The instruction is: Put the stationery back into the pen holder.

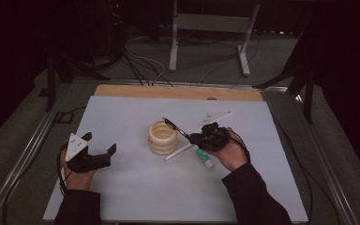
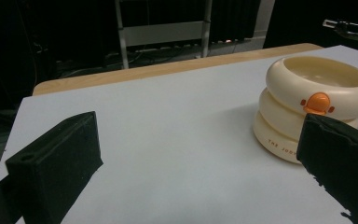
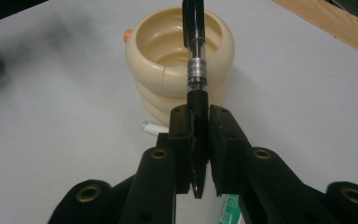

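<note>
A cream ringed holder point(image 1: 162, 137) with an orange knob stands mid-table on the white sheet; it also shows as the holder point(image 2: 313, 102) and the holder point(image 3: 179, 60). My right gripper point(image 1: 201, 138) is shut on a black pen point(image 1: 175, 128), whose far end hangs over the holder's rim. In the right gripper view the pen point(image 3: 196, 70) runs out from between the closed jaws above the holder's open mouth. My left gripper point(image 1: 98, 144) rests at the left of the sheet, its jaws open with nothing between them, apart from the holder.
A white stick point(image 1: 178, 152) lies beside the holder's base, and a green-and-white tube point(image 1: 205, 158) lies under my right hand. The white sheet point(image 1: 136, 187) covers a wooden board point(image 1: 178, 92). A metal frame point(image 1: 211, 28) and cables stand on the floor beyond.
</note>
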